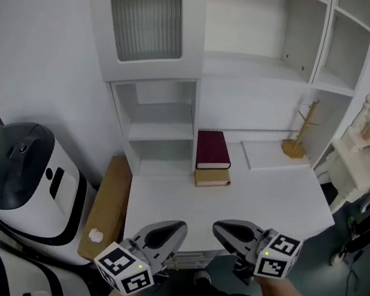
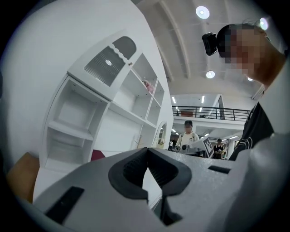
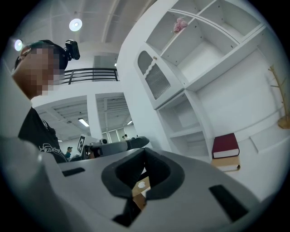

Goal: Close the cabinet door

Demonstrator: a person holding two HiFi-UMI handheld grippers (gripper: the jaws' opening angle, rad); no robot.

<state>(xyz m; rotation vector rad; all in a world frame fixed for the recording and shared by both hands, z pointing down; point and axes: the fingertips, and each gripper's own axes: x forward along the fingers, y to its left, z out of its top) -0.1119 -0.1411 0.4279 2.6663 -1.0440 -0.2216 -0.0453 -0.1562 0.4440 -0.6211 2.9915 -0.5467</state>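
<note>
Door upper left, shelves below it; books stacked on desk centre; stand right of them; box left of desk

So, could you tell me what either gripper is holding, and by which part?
Nothing is held: the left gripper and the right gripper are both shut and empty.

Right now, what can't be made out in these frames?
Cabinet door: head view's top edge cuts off its top; ribbed pane hides what's behind it.
Pink object on the top shelf: too small in the right gripper view.
Tan book: mostly covered by the dark red book, head view.
White speck on the cardboard box: too small, head view.
</note>
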